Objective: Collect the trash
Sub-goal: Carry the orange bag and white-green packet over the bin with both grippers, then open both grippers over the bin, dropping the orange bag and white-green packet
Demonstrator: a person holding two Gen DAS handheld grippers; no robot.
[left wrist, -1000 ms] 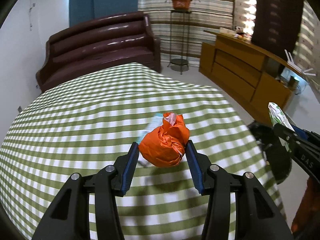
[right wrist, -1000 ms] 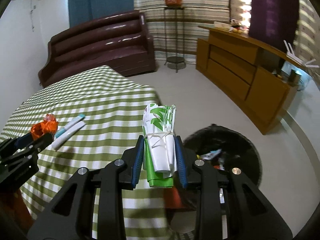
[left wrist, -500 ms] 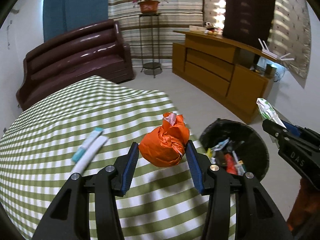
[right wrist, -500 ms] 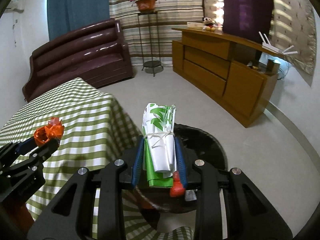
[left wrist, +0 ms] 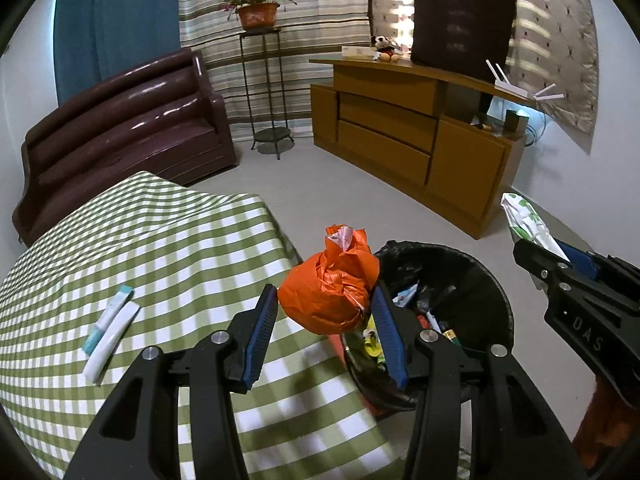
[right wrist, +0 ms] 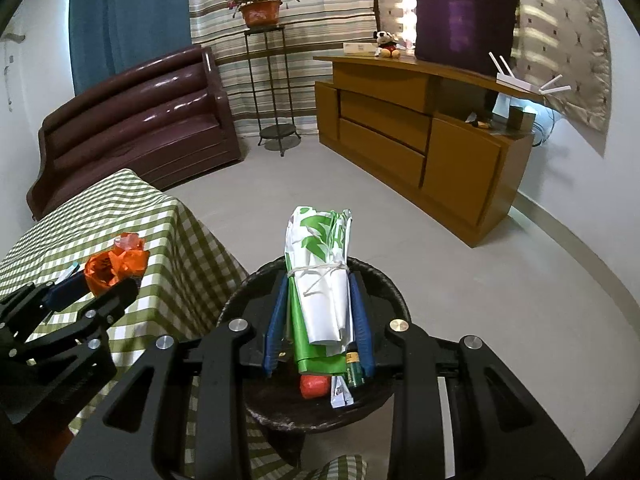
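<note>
My left gripper (left wrist: pixel 325 312) is shut on a crumpled orange plastic bag (left wrist: pixel 330 296) and holds it above the table's right edge, beside the black trash bin (left wrist: pixel 492 276). My right gripper (right wrist: pixel 318 308) is shut on a rolled green-and-white bag (right wrist: pixel 320 276) tied with string, right above the bin (right wrist: pixel 384 280), which holds several wrappers. The orange bag also shows in the right wrist view (right wrist: pixel 114 266), and the rolled bag in the left wrist view (left wrist: pixel 528 220).
A green checked tablecloth (left wrist: pixel 120 248) covers the table, with a white-and-teal tube (left wrist: pixel 108 330) lying on it. A dark brown sofa (left wrist: pixel 120 120) stands behind, a wooden cabinet (left wrist: pixel 408 136) at the right, and a plant stand (left wrist: pixel 264 92) by the curtains.
Both grippers have moved right off the table toward the bin with their loads. The right one now hangs over the bin; the left one has reached the table's edge.
</note>
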